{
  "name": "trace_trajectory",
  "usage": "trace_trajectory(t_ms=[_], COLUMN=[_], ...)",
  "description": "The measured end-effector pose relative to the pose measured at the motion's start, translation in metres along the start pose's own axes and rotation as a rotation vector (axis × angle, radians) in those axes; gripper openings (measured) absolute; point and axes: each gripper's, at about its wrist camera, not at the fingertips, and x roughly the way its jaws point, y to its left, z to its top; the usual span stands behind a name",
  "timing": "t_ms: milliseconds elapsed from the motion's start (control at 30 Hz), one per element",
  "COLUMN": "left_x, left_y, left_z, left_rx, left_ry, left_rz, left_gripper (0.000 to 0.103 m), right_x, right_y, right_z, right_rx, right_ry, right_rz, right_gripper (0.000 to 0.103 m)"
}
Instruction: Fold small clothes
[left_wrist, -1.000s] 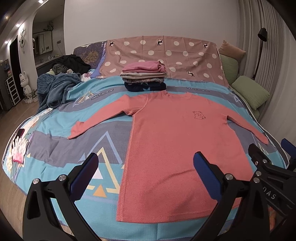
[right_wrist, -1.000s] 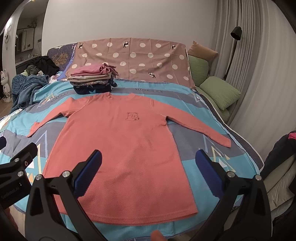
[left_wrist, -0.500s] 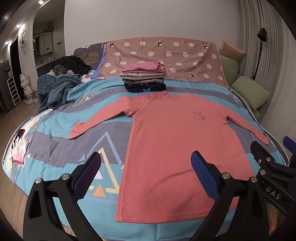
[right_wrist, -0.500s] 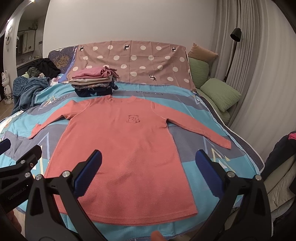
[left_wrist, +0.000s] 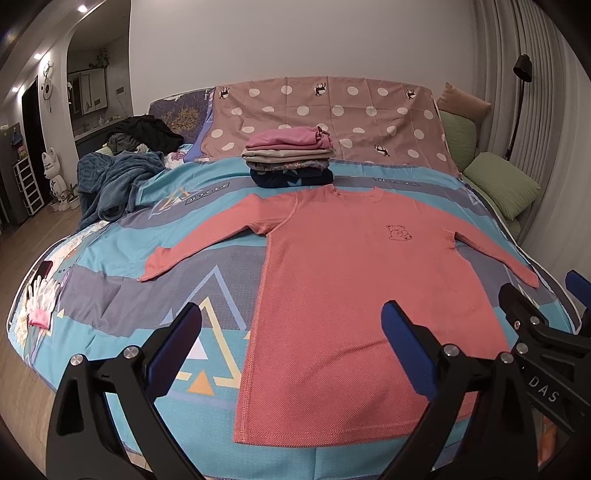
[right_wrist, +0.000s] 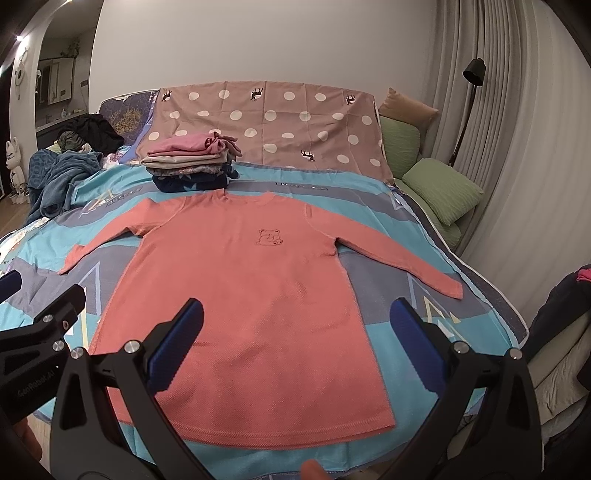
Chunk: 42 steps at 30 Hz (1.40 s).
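Both my grippers, left (left_wrist: 291, 332) and right (right_wrist: 295, 328), hover with jaws spread wide, empty, above the flat coral shirt (right_wrist: 255, 295) on the bedspread (left_wrist: 110, 295).

Coral shirt (left_wrist: 354, 295), polka-dot brown cloth (left_wrist: 332, 110)

This is a bedroom in a home. A wide bed (left_wrist: 110, 266) fills the room, covered with a blue patterned bedspread, and a dotted brown cloth (left_wrist: 332, 110) hangs over its headboard. Green pillows (right_wrist: 441, 188) lie along the right side beside pale curtains (right_wrist: 517, 129) and a black floor lamp (right_wrist: 472, 70). A stack of folded clothes (left_wrist: 290, 157) and a rumpled blue blanket (left_wrist: 114, 181) sit on the bed. An archway (left_wrist: 92, 74) opens onto a wooden floor and a cabinet.
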Motion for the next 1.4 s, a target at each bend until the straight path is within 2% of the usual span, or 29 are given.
trace_trajectory(t_ms=[700,933,1033,1133,1200,1300,1400], left_x=[-0.001,-0.001,0.005,0.015,0.025,0.043,0.06], left_y=[-0.001,-0.008,-0.014,-0.02,-0.024,-0.033,-0.044], left_z=[0.0,0.006,0.009,0.009,0.013,0.02,0.029], left_rx=[0.007,0.008,0.033,0.059,0.074,0.099,0.103], left_ry=[0.0,-0.023,-0.02,-0.02,-0.015,-0.001,0.015], left_rz=[0.003,-0.042,-0.071,-0.104,-0.125,-0.136,-0.153], left_gripper=[0.098,0.098,0.099,0.099,0.099,0.099,0.099], right_x=[0.0,0.007,0.02,0.039,0.06,0.095,0.146], right_y=[0.001,-0.004,-0.046,-0.126,-0.194,-0.274,-0.357], right_z=[0.0,0.003,0.008,0.006,-0.003,-0.019,-0.047], right_rx=[-0.003,-0.004,0.098,0.332,0.52,0.726,0.974], right_ry=[0.0,0.003,0.009,0.026,0.053,0.12,0.193], right_rz=[0.003,-0.012,-0.054,-0.068,0.0,0.095,0.155], right_gripper=[0.101,0.101,0.101,0.101,0.101,0.101,0.101])
